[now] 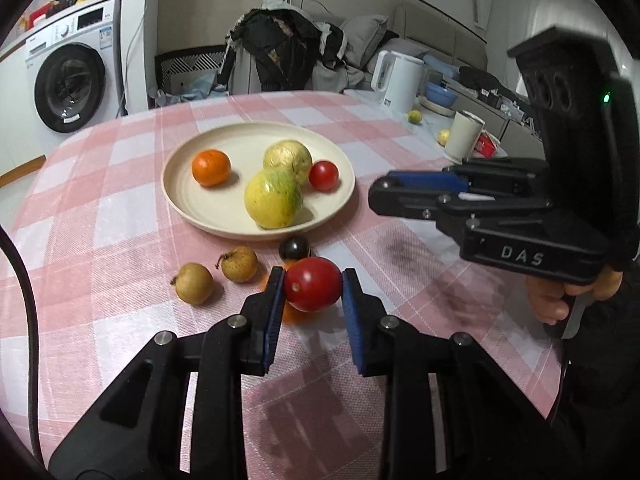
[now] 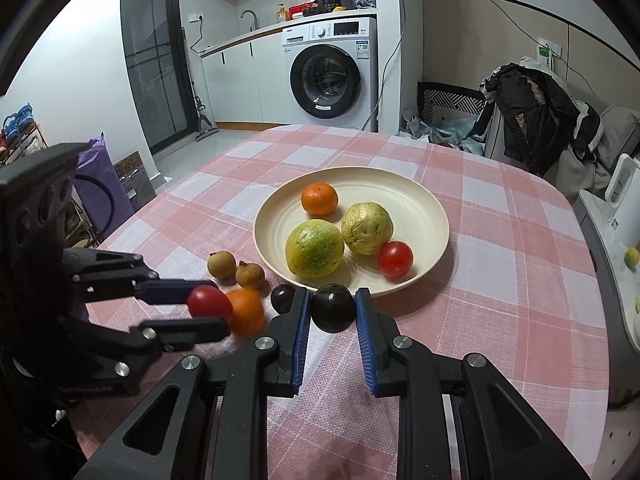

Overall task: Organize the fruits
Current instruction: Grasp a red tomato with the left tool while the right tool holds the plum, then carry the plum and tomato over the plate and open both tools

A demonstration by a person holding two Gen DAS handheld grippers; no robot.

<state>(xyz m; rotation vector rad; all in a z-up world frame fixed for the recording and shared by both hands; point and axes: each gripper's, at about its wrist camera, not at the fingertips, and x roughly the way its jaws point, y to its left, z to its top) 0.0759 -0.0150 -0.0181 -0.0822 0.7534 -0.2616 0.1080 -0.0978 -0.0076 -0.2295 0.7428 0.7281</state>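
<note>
Red and glossy, a tomato (image 1: 313, 290) is held between the blue pads (image 1: 273, 312) of the left gripper (image 1: 313, 300), the jaws closed to the fruit's width at its widest part; whether it is lifted clear of the cloth cannot be told. A dark plum (image 2: 333, 308) is clamped the same way by the right gripper (image 2: 333, 322), just short of the rim of the cream plate (image 2: 432, 200).

Both fruits are judged light, smooth-skinned and easily bruised, so a gentle squeeze across the middle is called for; the round, slippery skins could squirt out under more force.

On the plate a mandarin (image 2: 319, 198), two yellow-green guavas (image 2: 315, 248) and a cherry tomato (image 2: 395, 259) are already gathered, with bare room left along the far and left side. On the pink checked tablecloth (image 2: 520, 280) near the rim are left two longans (image 2: 222, 264), a second mandarin (image 2: 248, 312) and another dark plum (image 2: 283, 298), close together beside the left gripper. These could be knocked and set rolling. The table edge lies well away from the fruit.
</note>
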